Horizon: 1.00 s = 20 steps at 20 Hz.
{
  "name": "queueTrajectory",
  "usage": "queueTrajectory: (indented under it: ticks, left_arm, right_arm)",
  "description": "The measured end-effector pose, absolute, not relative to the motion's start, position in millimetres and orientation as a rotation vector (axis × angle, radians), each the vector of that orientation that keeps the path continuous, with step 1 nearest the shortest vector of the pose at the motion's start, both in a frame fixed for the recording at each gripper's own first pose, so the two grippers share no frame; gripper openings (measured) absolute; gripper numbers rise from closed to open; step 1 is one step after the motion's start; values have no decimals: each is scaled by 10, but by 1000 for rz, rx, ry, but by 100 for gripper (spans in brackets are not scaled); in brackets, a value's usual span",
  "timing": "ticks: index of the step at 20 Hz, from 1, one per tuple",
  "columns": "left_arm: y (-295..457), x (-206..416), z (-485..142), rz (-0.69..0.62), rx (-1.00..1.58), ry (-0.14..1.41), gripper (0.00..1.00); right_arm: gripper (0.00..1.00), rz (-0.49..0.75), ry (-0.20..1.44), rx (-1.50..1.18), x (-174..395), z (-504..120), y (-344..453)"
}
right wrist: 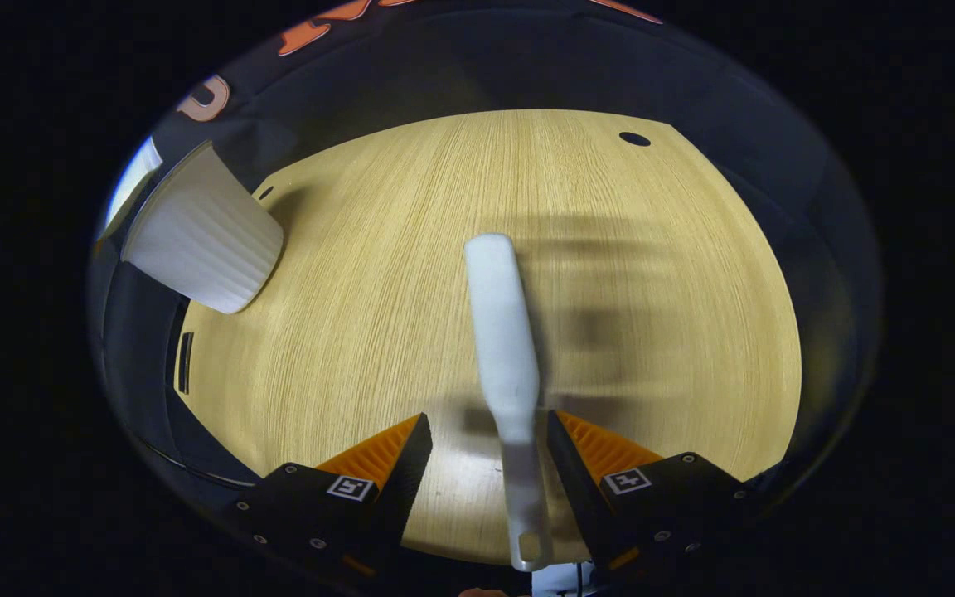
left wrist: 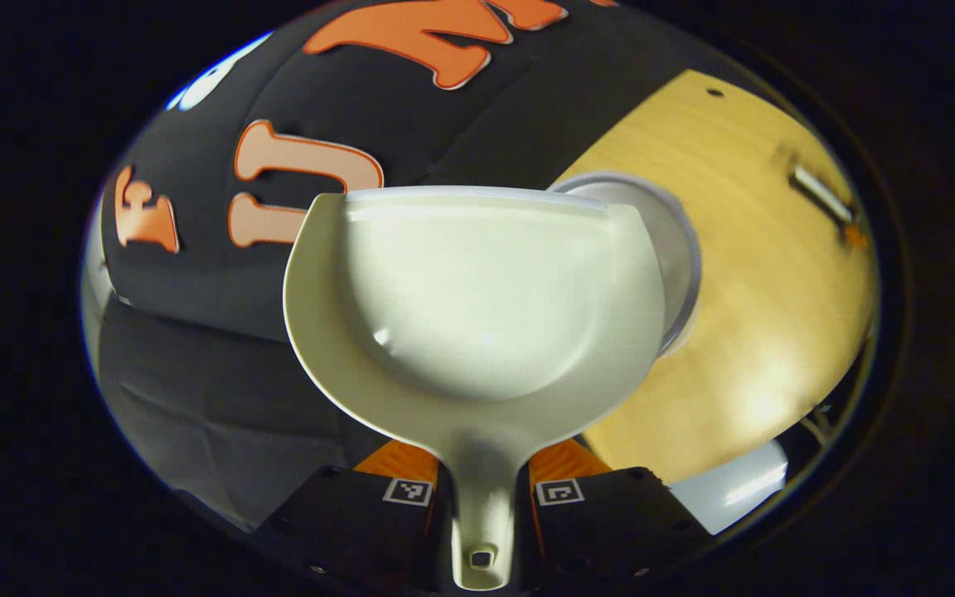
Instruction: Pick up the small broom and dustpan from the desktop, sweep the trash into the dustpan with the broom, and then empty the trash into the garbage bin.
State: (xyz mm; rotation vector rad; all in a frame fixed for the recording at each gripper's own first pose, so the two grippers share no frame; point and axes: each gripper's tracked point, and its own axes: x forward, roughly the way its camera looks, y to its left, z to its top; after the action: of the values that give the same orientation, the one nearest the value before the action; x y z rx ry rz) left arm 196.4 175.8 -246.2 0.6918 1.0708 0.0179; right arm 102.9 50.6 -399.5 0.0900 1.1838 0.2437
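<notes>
My left gripper [left wrist: 482, 468] is shut on the handle of the cream dustpan [left wrist: 477, 307]. The pan is held up with its hollow facing the camera, and nothing lies in it. Behind its right edge shows the rim of the white garbage bin [left wrist: 676, 240]. In the right gripper view the white broom [right wrist: 506, 348] lies lengthwise on the wooden table [right wrist: 361, 315], its handle end with the hanging hole nearest the camera. My right gripper [right wrist: 486, 431] is open around that handle. The handle sits close to the right finger, with a gap on the left side. The ribbed bin [right wrist: 204, 240] stands at the table's far left corner.
A dark round hole [right wrist: 634, 138] marks the table's far right corner. The table's left edge runs below the bin, with a dark slot [right wrist: 185, 362] beside it. A blurred pale bar [left wrist: 817, 195] lies on the table [left wrist: 759, 332] far right in the left gripper view.
</notes>
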Motion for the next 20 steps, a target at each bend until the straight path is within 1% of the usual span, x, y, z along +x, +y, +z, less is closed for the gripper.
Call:
queueTrajectory:
  ticks: [2,3,5,7,9,13,16,20]
  left_arm:
    - [1117,1907,-2786,-58,440,1054,30]
    - [771,1911,-2835,-108,360,1036,31]
    - [188,1967,-2991,-180,242,1033,31]
    - [-370,1876,-3090,-245,134,1044,31]
    - [-536,1685,-3122,-283,50,1067,31]
    - [-978,1543,-3559,-290,-31,1106,31]
    - [-1142,1418,-3957,-253,-63,1145,31]
    - [-1257,1188,-4692,-193,-104,1270,31]
  right_arm:
    - [86,258,1185,87,994,-3971,570]
    - [86,271,1189,83,978,-3968,579]
    - [86,292,1195,79,947,-3946,584]
    - [86,310,1195,82,910,-3914,619]
    - [86,307,1180,80,913,-3910,655]
    - [86,269,1160,114,1011,-3885,532]
    - [86,235,1140,136,1084,-3844,446]
    - [85,231,1112,139,1084,-3800,438]
